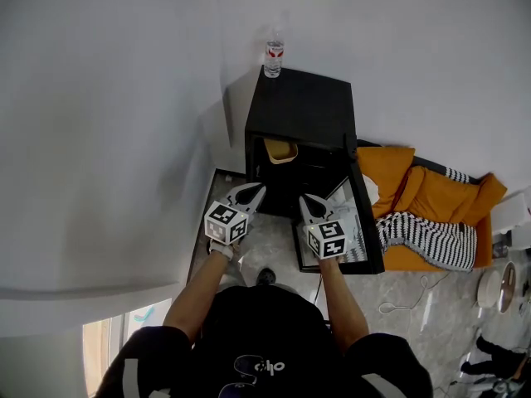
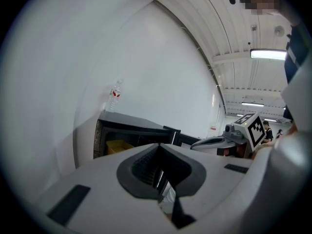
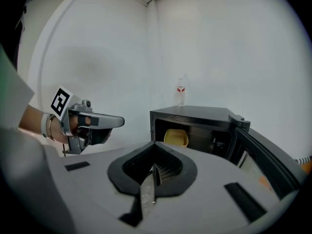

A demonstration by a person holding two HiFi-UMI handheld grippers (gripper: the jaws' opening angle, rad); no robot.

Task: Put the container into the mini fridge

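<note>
Inside the mini fridge [image 1: 303,110], on the upper shelf toward its left wall, the yellow container [image 1: 280,149] is seen standing upright, clear of both grippers. It lies far ahead of the fingers and slightly left of the right gripper [image 1: 308,201]. Both tools are held near the person, in front of the open compartment. The left gripper [image 1: 255,192] is placed to the left, and the right one is just beside the door [image 1: 371,230], which is swung out to the right. The jaws of both are seen pressed together with nothing between them, so nothing is held. Since the container appears placed, the step left is judged to be shutting the door. That move turns on 1 relation: the door's free edge lies near and right, closest to the right gripper, and would have to be pushed leftward and away. 1 water bottle [image 1: 274,56] is set on the fridge top at its far left corner.
</note>
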